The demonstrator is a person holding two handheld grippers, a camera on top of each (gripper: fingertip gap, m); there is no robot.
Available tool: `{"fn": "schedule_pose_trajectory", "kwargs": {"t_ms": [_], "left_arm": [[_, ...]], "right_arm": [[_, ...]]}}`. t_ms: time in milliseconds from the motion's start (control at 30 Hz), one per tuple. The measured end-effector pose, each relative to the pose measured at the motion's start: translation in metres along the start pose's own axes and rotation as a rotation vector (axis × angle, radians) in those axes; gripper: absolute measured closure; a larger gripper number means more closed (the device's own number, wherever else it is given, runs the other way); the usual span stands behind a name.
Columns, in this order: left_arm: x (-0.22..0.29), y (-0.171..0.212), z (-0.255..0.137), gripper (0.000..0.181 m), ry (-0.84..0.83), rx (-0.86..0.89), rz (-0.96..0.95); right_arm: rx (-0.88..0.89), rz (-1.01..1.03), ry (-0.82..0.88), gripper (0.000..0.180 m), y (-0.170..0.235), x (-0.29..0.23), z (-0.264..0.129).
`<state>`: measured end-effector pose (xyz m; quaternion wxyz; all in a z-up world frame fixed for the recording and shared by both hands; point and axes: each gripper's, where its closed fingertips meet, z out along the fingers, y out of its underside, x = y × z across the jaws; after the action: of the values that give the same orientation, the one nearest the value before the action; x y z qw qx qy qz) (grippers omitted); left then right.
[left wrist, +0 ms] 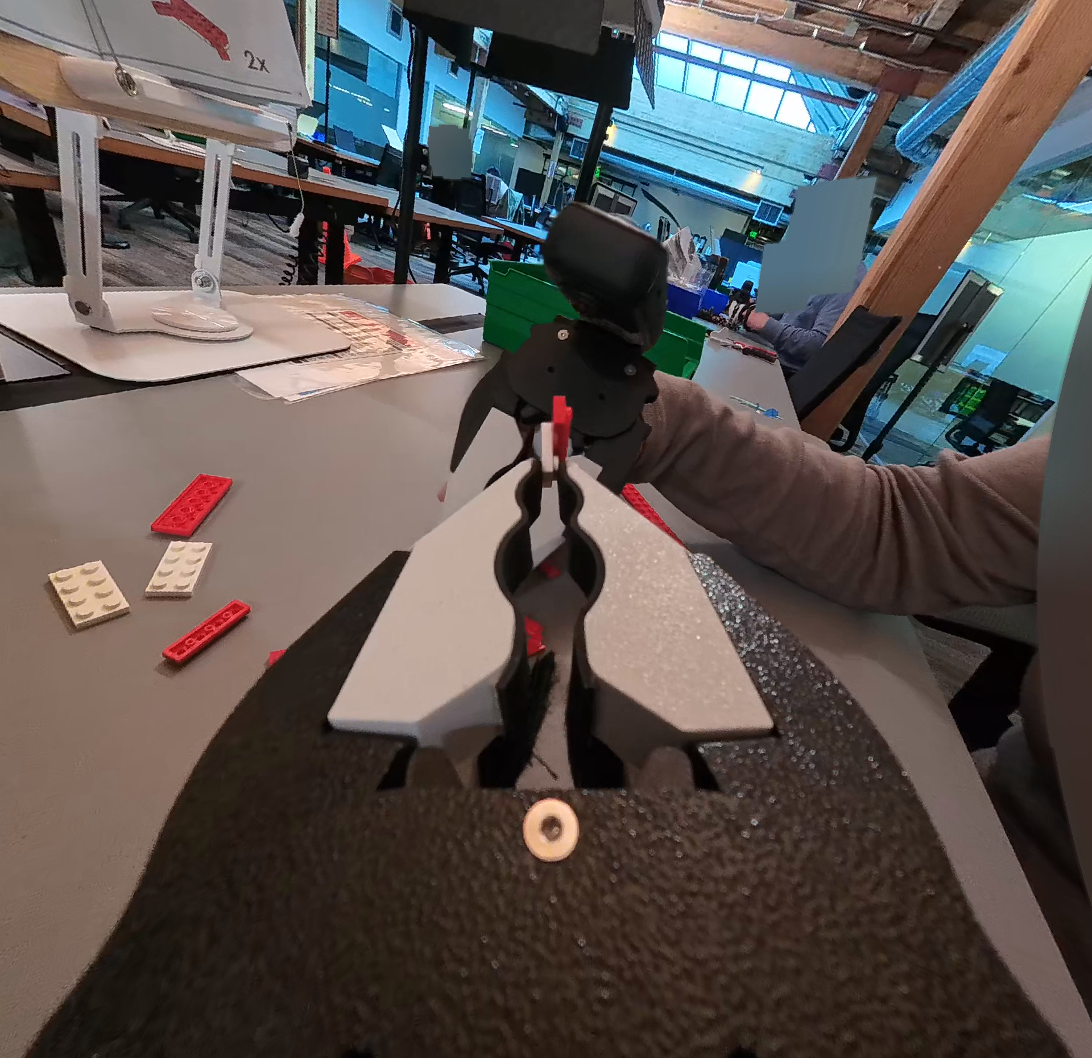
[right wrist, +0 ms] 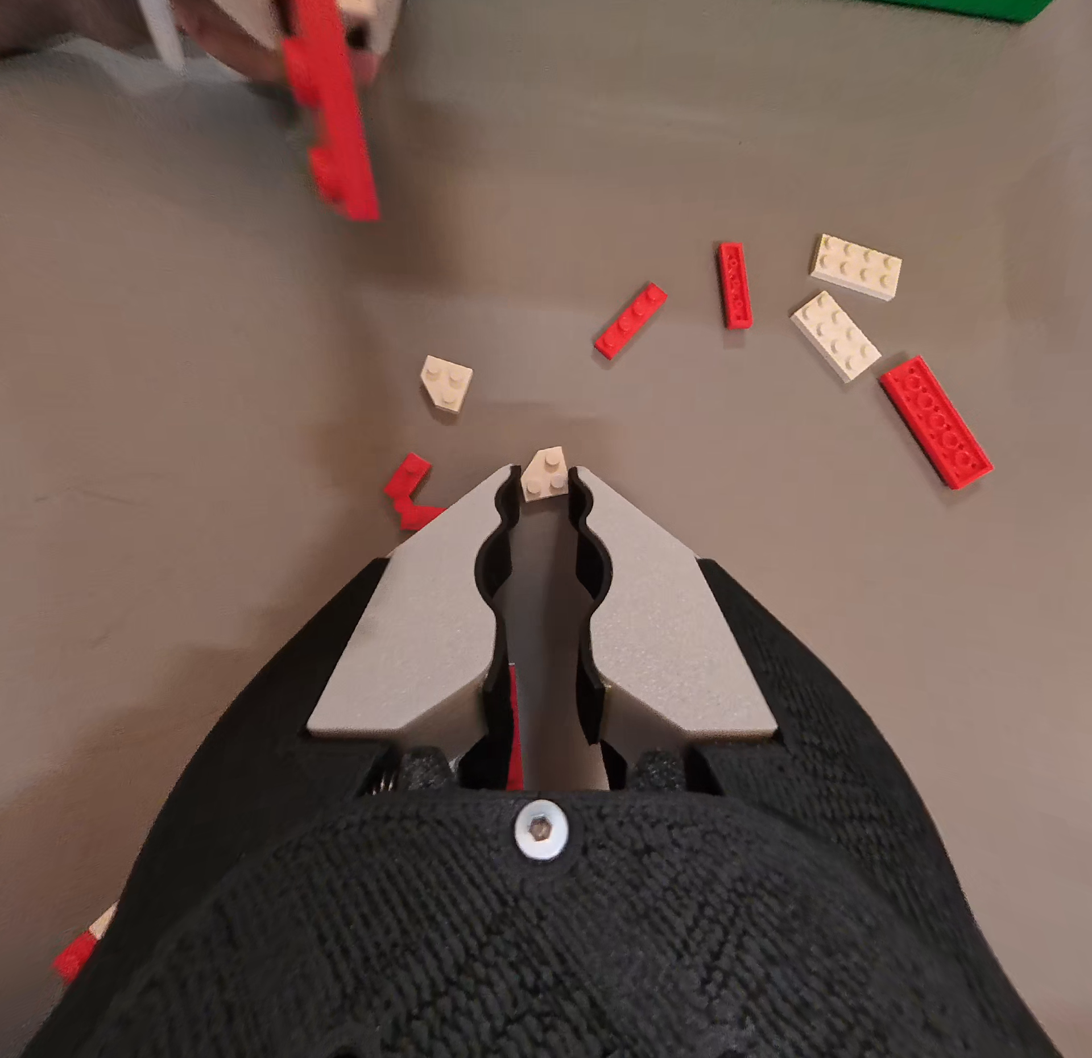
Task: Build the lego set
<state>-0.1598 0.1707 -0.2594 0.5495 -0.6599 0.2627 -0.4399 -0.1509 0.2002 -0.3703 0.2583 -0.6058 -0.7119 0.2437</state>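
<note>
Between the right tongs' [right wrist: 545, 479] tips, a small tan wedge plate [right wrist: 545, 475].

The right gripper [right wrist: 546, 475] pinches a small tan wedge plate [right wrist: 546, 475] by its sides, just above the grey table [right wrist: 177, 350]. Beyond that plate to the left lies a second tan wedge plate [right wrist: 446, 381]; just left sits a red angled piece [right wrist: 408, 489]. Well right lie red strips [right wrist: 630, 319] and white plates [right wrist: 834, 334].
</note>
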Motion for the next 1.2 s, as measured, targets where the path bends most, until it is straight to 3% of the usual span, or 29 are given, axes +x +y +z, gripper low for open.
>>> {"fn": "schedule_pose_trajectory", "kwargs": {"t_ms": [200, 367, 700, 867, 1000, 1200], "left_arm": [[0.000, -0.002, -0.002, 0.178, -0.002, 0.004, 0.001], [0.000, -0.006, -0.003, 0.178, 0.009, 0.025, -0.018], [0.009, -0.003, 0.003, 0.178, 0.043, 0.014, -0.020], [0.015, 0.001, 0.008, 0.178, 0.074, 0.007, -0.033], [0.019, 0.005, 0.012, 0.178, 0.089, -0.016, -0.033], [0.030, 0.000, 0.011, 0.178, 0.035, -0.028, 0.098]], "right_arm": [[0.063, -0.045, 0.051, 0.166, -0.020, -0.008, -0.030], [0.121, -0.082, 0.020, 0.166, -0.025, -0.053, -0.054], [0.063, -0.034, 0.009, 0.165, 0.014, -0.126, -0.038], [0.069, 0.010, 0.007, 0.164, 0.019, -0.129, -0.031], [0.076, 0.012, 0.021, 0.144, 0.019, -0.127, -0.034], [0.208, 0.039, 0.125, 0.146, 0.008, -0.110, -0.066]]}}
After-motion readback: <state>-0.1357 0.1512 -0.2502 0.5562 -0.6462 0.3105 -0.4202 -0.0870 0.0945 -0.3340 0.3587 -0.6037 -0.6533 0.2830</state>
